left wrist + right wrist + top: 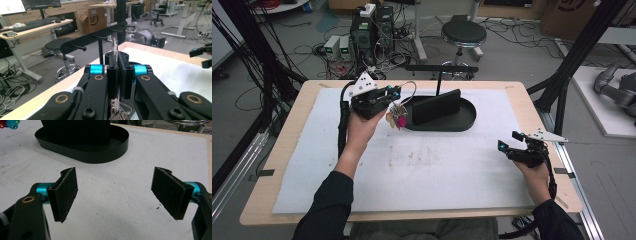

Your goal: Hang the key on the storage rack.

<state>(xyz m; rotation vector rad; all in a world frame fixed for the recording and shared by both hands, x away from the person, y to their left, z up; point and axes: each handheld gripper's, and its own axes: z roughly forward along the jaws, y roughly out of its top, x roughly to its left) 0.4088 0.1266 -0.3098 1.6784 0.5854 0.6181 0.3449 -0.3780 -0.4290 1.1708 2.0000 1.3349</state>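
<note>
Up close, the left gripper (pixel 117 75) has its jaws pinching a key ring (pixel 114 47), while the right gripper (pixel 117 192) jaws stand spread.

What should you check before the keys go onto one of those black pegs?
1. Key ring gripped: ok. The left gripper has its jaws shut on the ring, which stands up between them.
2. Keys off the table: ok. They dangle below the left gripper in the high view.
3. Peg rack ahead of the ring: ok. Its pegs stick out just beyond the jaws in the left gripper view.
4. Ring lined up with one peg: cannot tell.
5. Right gripper out of the way: ok. It is open over the white mat, apart from the black tray.
6. Rack standing steady in the tray: cannot tell.
</note>
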